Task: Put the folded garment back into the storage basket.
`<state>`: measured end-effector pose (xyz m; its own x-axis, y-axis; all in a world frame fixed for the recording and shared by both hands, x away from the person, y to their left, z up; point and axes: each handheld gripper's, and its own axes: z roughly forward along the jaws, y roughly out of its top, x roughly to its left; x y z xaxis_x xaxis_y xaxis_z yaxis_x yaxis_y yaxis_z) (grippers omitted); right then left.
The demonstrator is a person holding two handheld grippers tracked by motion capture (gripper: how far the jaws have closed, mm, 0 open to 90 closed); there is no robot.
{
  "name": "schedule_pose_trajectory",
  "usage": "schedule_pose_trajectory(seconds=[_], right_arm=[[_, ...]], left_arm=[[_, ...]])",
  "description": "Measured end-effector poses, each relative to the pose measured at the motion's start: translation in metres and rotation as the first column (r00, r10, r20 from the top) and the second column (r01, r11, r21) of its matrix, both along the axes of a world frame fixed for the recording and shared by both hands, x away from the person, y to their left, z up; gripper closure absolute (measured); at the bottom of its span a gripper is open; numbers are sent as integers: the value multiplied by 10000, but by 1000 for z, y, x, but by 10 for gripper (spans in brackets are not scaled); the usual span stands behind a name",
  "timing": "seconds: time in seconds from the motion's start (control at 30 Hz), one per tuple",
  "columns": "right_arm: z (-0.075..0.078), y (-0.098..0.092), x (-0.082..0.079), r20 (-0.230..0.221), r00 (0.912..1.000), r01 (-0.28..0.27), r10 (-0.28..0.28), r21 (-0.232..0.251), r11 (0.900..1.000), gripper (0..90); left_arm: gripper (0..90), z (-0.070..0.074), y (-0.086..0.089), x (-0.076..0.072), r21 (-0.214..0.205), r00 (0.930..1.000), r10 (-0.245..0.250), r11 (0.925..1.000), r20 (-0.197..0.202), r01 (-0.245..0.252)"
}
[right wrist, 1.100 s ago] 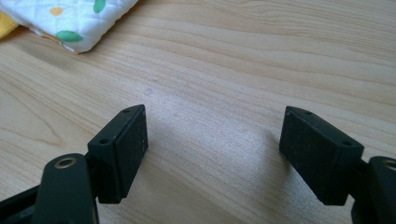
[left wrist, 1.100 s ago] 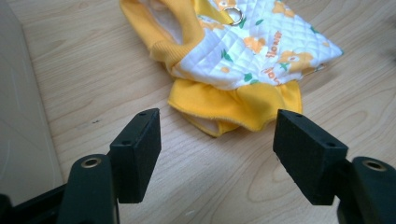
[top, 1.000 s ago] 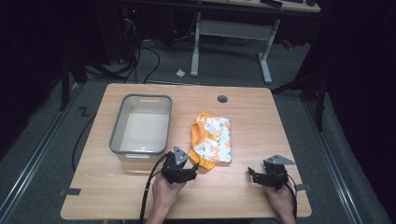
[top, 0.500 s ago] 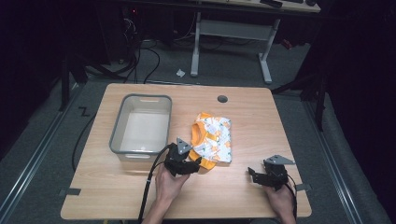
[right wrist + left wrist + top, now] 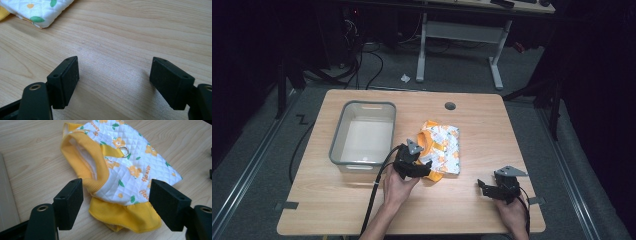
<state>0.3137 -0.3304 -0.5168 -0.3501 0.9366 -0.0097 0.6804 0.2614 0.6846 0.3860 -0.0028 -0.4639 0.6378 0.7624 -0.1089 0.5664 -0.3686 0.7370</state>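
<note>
A small quilted garment [image 5: 443, 145], white with orange flowers and yellow trim, lies flat in the middle of the wooden table. In the left gripper view the garment [image 5: 125, 167] shows a yellow ribbed opening, a metal ring and a yellow ruffle at its near edge. My left gripper [image 5: 421, 169] is open at that near edge, its jaws wide on either side of the ruffle [image 5: 117, 213] without touching it. My right gripper [image 5: 484, 189] rests open near the table's front right, over bare wood [image 5: 113, 82]. A corner of the garment [image 5: 40, 12] lies well ahead of it.
A clear plastic bin [image 5: 363, 136] stands empty to the left of the garment, close to my left hand. A round cable hole [image 5: 450, 106] sits near the table's [image 5: 332, 210] far edge. Cables trail from both grippers toward the front edge.
My left gripper has moved forward and a little right, up to the garment's near yellow edge. The right gripper has stayed where it was.
</note>
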Motion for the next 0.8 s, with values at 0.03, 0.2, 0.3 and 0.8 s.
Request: schedule_pose_trajectory(seconds=[0.03,0.2,0.3,0.8], right_arm=[[0,0,0,-5,10000,1,-1,0,10000,239],[0,0,0,-2,10000,1,-1,-1,10000,239],[0,0,0,-4,10000,5,-5,2,10000,239],[0,0,0,-5,10000,24,-24,4,10000,239]], left_arm=[[273,1,-1,4,17,10000,10,10000,-46,-10],[265,1,-4,12,42,9999,23,10000,-164,-22],[265,0,-5,16,-140,9994,29,9999,-337,-34],[226,-4,-20,39,350,9990,145,9993,-413,-130]])
